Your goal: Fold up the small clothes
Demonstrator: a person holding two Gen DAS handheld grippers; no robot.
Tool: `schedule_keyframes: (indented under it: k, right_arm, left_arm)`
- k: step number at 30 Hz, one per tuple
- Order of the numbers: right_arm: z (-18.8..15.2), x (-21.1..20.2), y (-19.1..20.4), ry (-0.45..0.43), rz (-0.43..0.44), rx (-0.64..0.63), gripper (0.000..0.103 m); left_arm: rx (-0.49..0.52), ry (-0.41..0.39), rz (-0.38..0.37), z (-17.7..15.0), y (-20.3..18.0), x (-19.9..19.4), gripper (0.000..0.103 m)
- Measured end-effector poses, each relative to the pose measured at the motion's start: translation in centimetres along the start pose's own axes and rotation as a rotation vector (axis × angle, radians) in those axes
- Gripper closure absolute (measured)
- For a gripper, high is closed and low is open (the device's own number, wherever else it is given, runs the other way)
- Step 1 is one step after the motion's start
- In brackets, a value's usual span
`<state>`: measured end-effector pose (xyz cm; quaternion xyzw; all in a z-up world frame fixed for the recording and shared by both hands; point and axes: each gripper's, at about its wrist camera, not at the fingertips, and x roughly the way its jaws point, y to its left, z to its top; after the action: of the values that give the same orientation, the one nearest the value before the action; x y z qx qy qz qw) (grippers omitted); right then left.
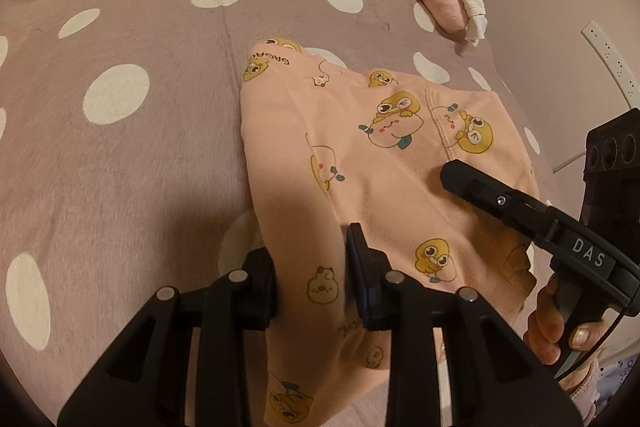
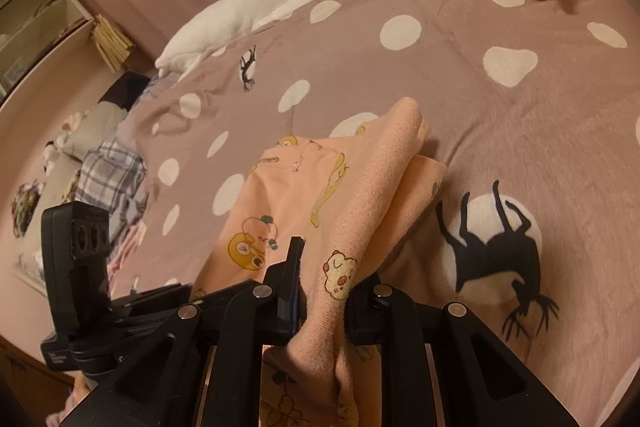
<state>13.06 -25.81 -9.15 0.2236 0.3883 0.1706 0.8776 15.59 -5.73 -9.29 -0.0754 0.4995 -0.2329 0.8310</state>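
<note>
Both claws are on the garment now! The left claw pinches cloth between its pads, and the right claw grips a bunched edge, lifted off the bed. Best to carry both corners over level and together, I'd say, so the fold lands square. It's soft peach cotton with cartoon ducks, partly doubled over, lying mid-bed.
</note>
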Motion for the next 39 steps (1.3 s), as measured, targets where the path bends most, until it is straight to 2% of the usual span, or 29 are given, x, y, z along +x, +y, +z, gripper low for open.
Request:
schedule_keyframes:
  k: [19, 39]
  right_arm:
    - [-4.2, -3.4, 3.6, -0.025, 0.042, -0.054, 0.084]
    - [-8.5, -6.2, 7.0, -0.043, 0.094, -0.108, 0.084]
  left_arm:
    - [0.037, -0.046, 0.048, -5.3, -0.5, -4.4, 0.073]
    - [-0.001, -0.105, 0.071, -10.6, -0.3, -9.3, 0.074]
